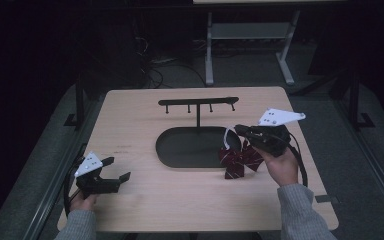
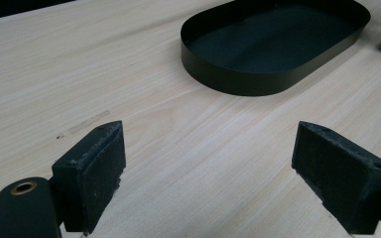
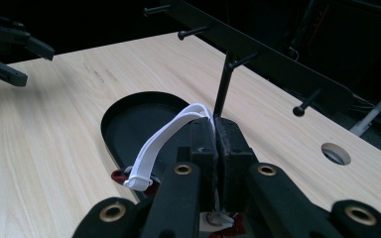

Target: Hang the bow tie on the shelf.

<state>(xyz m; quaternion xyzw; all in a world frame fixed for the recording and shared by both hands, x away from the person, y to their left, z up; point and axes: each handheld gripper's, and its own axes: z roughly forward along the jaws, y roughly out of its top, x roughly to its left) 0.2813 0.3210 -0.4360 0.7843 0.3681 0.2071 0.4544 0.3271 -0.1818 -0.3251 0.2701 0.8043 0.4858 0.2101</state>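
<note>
Right gripper (image 3: 215, 130): jaws pressed together on a white strap (image 3: 164, 141), which loops out from the pinch and runs down to a dark red item (image 1: 239, 159). High view puts that red item at the right end of the black oval tray (image 1: 180, 148), touching or overlapping its rim; whether it rests on the table (image 1: 145, 205) or hangs slightly cannot be told. Red item is patterned and folded or bunched; its exact kind is not clear. Right hand (image 1: 281, 167) grips the tool from the near-right of the tray.

Left gripper (image 2: 208, 173): jaws spread wide, nothing between them, bare wood grain below. It sits well apart from the tray, toward the tray's near-left, pointing at it.

Tray: shallow, dark, a low upright wall. A thin post rises from its far edge and carries a black bar with pegs (image 1: 198, 102) crossing above the tray's far side.

Round hole (image 3: 335, 153) in the tabletop, beyond the bar in the right gripper view.
</note>
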